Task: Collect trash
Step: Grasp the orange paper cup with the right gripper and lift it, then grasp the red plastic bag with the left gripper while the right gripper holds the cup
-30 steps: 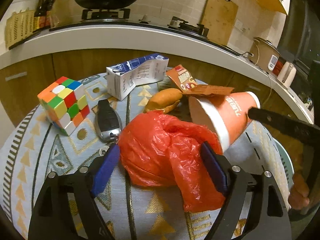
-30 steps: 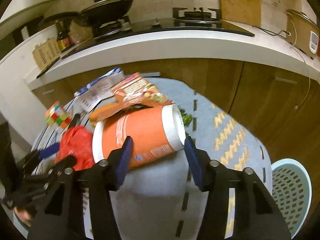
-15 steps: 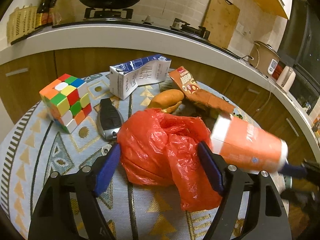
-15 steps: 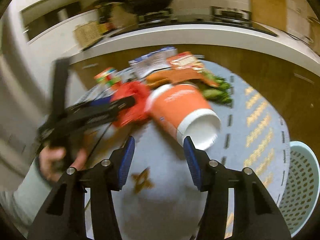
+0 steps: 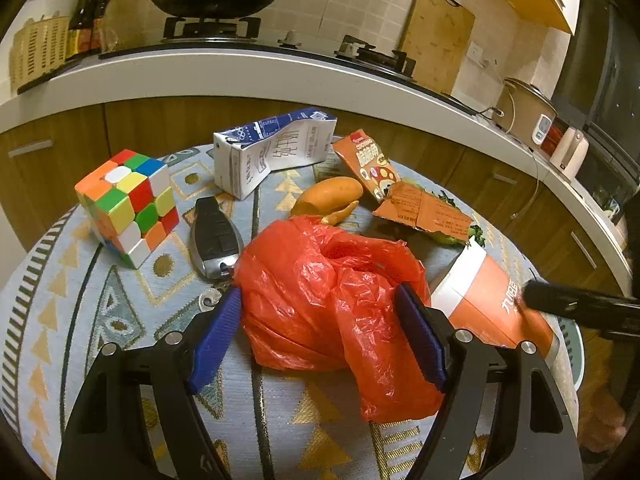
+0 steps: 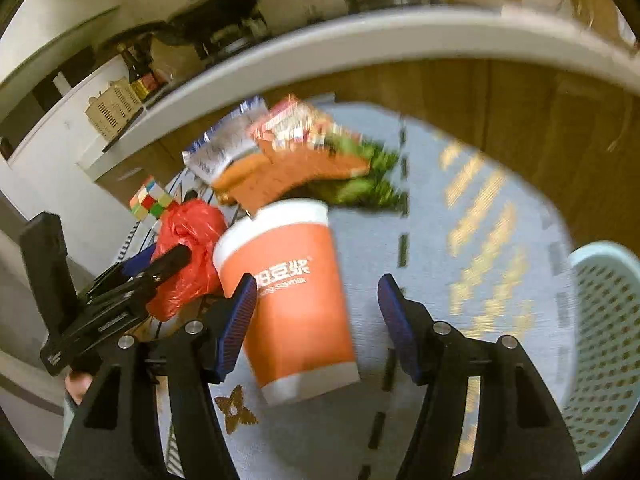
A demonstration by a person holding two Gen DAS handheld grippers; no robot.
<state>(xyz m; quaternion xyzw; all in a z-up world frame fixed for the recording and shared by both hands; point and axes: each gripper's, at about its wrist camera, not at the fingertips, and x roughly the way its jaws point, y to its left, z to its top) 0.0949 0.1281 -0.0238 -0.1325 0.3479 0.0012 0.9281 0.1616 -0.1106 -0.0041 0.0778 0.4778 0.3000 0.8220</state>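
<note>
Cup's loose, bag's next

Right gripper [image 6: 316, 320] jaws just spread off the orange cup [image 6: 294, 288] lying on the table [image 6: 472, 248]; left gripper [image 5: 320, 336] open around the red bag [image 5: 332, 300], pads not squeezing.

Both wrist views look steeply down, close over the table [image 5: 60, 320] – sharing its clutter.

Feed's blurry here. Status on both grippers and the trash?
Left gripper open around red bag. Right gripper just opening, cup between fingers, right one clear. Basket right, unobstructed.
</note>
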